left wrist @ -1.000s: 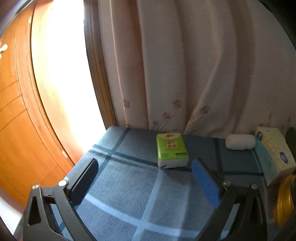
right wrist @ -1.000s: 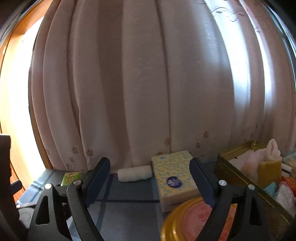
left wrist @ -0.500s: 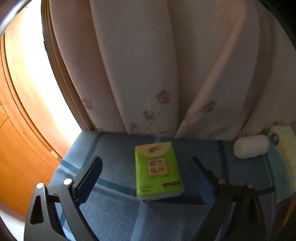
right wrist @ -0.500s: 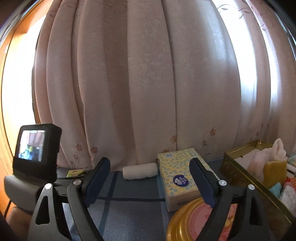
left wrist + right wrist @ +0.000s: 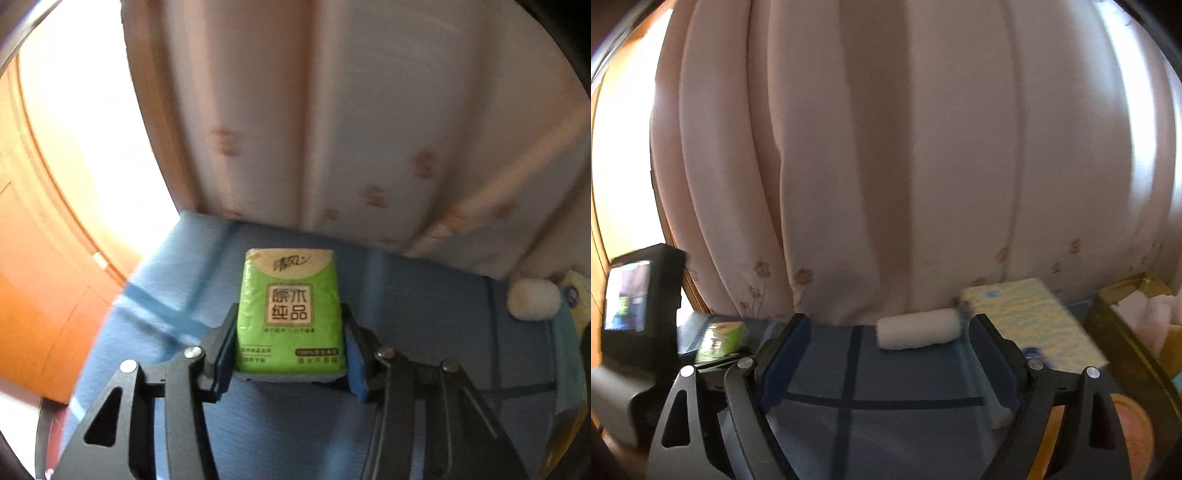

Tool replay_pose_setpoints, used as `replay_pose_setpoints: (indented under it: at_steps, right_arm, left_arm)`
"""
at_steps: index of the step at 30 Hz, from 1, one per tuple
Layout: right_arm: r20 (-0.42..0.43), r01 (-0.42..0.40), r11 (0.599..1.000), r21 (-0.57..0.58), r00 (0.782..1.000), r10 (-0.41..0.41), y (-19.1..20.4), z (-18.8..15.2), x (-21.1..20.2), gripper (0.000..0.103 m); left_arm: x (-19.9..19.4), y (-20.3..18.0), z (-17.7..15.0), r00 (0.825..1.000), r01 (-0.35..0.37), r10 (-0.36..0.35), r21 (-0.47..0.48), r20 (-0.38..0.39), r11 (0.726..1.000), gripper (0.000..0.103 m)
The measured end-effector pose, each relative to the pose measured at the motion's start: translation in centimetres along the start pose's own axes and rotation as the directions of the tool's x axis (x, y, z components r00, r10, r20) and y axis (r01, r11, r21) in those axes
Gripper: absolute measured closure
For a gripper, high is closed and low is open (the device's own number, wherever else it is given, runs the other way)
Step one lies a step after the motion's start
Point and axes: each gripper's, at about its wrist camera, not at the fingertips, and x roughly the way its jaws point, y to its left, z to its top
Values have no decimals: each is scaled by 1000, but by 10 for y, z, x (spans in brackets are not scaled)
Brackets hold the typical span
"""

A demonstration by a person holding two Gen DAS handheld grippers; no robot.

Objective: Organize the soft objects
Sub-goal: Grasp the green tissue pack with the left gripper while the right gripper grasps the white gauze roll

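A green tissue pack [image 5: 290, 314] lies on the blue checked tablecloth [image 5: 424, 332]. My left gripper [image 5: 290, 354] is shut on the pack, its blue pads pressed on both sides. The pack also shows at the left of the right wrist view [image 5: 720, 338]. A white rolled towel [image 5: 918, 328] lies by the curtain; it also shows at the right of the left wrist view [image 5: 533, 299]. My right gripper [image 5: 890, 362] is open and empty, a little short of the towel. A yellow tissue box [image 5: 1030, 325] lies right of the towel.
A pink curtain [image 5: 905, 166] hangs close behind the table. A gold tin [image 5: 1123, 325] with soft items stands at the right, its round lid [image 5: 1130, 421] in front. The left gripper's camera body [image 5: 639, 314] is at the left. A wooden door [image 5: 44, 295] is beyond the table's left edge.
My left gripper moved forward and shut on the green tissue pack. My right gripper moved left, so the towel now sits between its fingers' line of sight.
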Motion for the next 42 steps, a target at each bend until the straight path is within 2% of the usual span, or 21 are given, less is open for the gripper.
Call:
replay_pose_setpoints:
  at_steps: [4, 6, 9, 14, 17, 23, 28, 30, 32, 33, 38, 42]
  right_arm:
    - [-113, 37, 999, 18, 993, -35, 18, 4, 33, 14]
    - [-161, 75, 996, 37, 985, -68, 21, 5, 46, 14]
    - [-209, 135, 987, 89, 971, -114, 19, 8, 63, 14]
    - [-303, 252, 943, 218, 936, -180, 3, 11, 91, 14]
    - [-374, 270, 908, 320, 917, -141, -10, 6, 109, 14]
    - [-381, 299, 904, 306, 909, -171, -9, 12, 126, 14]
    - [-394, 301, 913, 273, 901, -179, -9, 16, 134, 14]
    - [-396, 291, 920, 261, 902, -173, -6, 18, 141, 20]
    - [-393, 279, 929, 244, 904, -169, -11, 21, 144, 41]
    - [-392, 275, 933, 233, 905, -169, -12, 22, 144, 47]
    - [-387, 216, 959, 181, 912, -132, -18, 22, 131, 57]
    - [-368, 157, 980, 119, 924, -103, -16, 14, 105, 63]
  left_arm:
    - [10, 26, 3, 998, -57, 57, -67, -5, 996, 54]
    - [13, 32, 3, 996, -86, 86, -74, -2, 994, 54]
    - [18, 33, 3, 996, -87, 87, -67, 1, 994, 54]
    - [16, 32, -2, 996, -86, 86, -66, 0, 994, 54]
    - [21, 38, 0, 997, -81, 81, -78, -8, 994, 54]
    - [23, 48, -2, 996, -87, 86, -79, -9, 993, 54]
    - [21, 37, 2, 996, -93, 92, -79, -10, 993, 54]
    - [17, 33, 3, 996, -92, 92, -78, -10, 993, 54]
    - [12, 32, 4, 996, -92, 92, -78, -10, 993, 54]
    - [11, 31, 4, 996, -94, 93, -77, -10, 993, 54]
    - [11, 32, 4, 996, -91, 91, -75, -10, 993, 54]
    - [10, 30, 2, 996, -87, 86, -59, -8, 995, 54]
